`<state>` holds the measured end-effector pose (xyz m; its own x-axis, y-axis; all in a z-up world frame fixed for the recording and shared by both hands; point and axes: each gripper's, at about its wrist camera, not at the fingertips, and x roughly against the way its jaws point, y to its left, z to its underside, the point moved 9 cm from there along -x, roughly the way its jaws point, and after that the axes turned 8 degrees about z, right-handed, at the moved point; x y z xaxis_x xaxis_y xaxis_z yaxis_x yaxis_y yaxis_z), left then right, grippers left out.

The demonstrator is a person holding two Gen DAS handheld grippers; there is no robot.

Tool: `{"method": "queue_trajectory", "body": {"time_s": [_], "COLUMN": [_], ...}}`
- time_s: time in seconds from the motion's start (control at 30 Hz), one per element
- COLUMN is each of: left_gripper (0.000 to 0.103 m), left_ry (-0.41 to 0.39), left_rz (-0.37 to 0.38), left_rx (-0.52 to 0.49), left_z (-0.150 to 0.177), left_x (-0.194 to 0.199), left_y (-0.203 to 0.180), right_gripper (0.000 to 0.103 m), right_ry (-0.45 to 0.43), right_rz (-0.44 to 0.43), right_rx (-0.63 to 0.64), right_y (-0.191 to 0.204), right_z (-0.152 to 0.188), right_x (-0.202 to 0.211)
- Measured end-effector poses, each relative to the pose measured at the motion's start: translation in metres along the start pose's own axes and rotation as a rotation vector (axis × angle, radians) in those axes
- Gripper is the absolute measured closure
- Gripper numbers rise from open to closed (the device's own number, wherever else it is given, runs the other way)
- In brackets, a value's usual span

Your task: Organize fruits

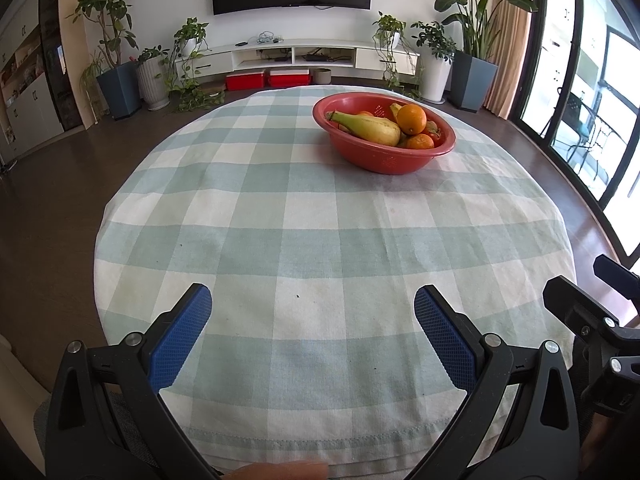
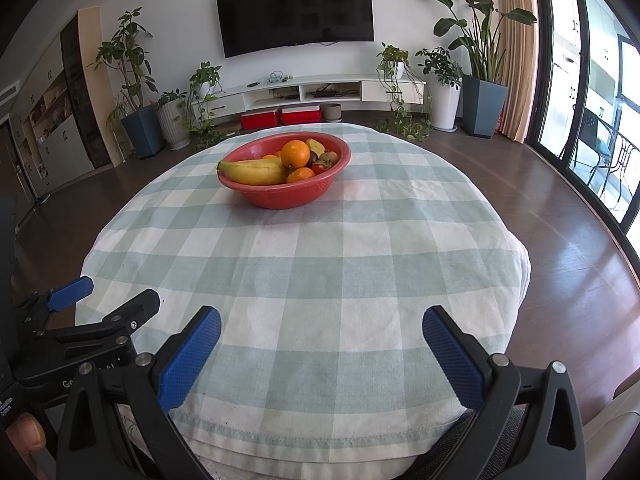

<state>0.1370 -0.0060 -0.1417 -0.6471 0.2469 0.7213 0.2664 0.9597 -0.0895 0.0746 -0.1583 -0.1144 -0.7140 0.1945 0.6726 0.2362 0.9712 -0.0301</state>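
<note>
Holding both tools low over the near edge of the table, we kept the left gripper (image 1: 312,300) with its blue pads (image 1: 182,336) spread wide and nothing between them, and the right gripper (image 2: 322,320) in the same way, fingers apart and empty. Both hovered above the checked green-and-white tablecloth (image 1: 280,216), well apart from the fruit. From the right wrist view we could see the left tool (image 2: 80,320) just beside ours at the left edge of the picture. The red bowl (image 1: 384,160) sat toward the far side of the table, and in it lay a banana (image 1: 370,127) along the near rim, a large orange (image 1: 412,119) riding on top of the pile, a smaller orange (image 1: 420,142) lower at the front, and a tomato (image 2: 319,168) beside it (a few darker fruits behind them we could not name). Beyond the table we saw a dark television (image 2: 296,10) on the wall, a low white cabinet (image 2: 312,90) under it, potted plants (image 1: 108,32) at both sides, and two red boxes (image 2: 280,117) on the floor.
</note>
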Motion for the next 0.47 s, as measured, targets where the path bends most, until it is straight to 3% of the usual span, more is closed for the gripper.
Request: {"method": "queue_trajectory", "body": {"time_s": [0.47], "left_gripper": [0.0], "left_ry": [-0.005], "left_rz": [0.011], "left_rx": [0.007], "left_z": [-0.0016], "left_x": [0.0034], "left_y": [0.0022], "right_gripper": [0.0], "right_ry": [0.002], "right_rz": [0.001], "right_rx": [0.0], "right_y": [-0.0002], "right_z": [0.0002], "right_x": [0.0024]}}
